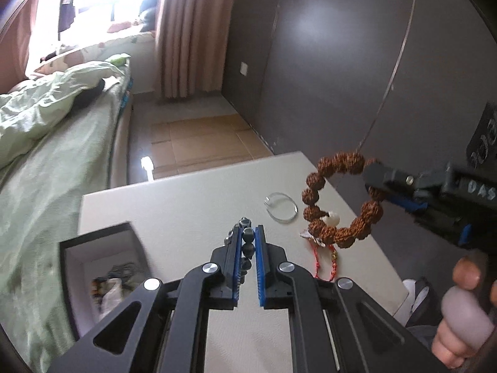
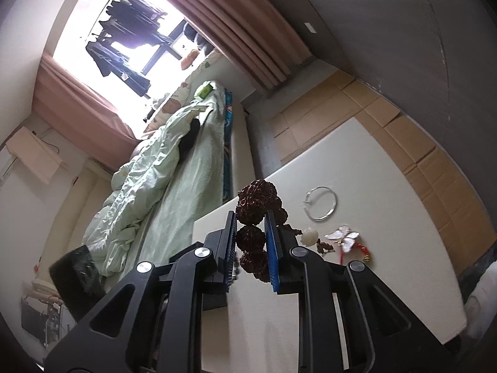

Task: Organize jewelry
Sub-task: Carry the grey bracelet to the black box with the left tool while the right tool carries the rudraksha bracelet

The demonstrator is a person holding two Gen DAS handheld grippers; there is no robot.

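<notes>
My left gripper (image 1: 248,233) is shut on a dark beaded bracelet (image 1: 247,248), held above the white table (image 1: 174,205). A black jewelry box (image 1: 93,267) with white lining lies open at the left, with a few pieces inside. My right gripper (image 2: 251,217) is shut on a brown bracelet of rough seed beads (image 2: 251,237) and holds it in the air at the right (image 1: 338,199). A thin silver bangle (image 1: 281,206) lies flat on the table (image 2: 321,202). A red cord with a white butterfly charm (image 2: 343,237) lies beside it.
A bed with a pale green quilt (image 1: 37,143) runs along the table's left side. A grey wall (image 1: 326,77) stands to the right, and cardboard covers the floor (image 1: 202,140) beyond the table's far edge. A hand (image 1: 462,320) grips the right tool's handle.
</notes>
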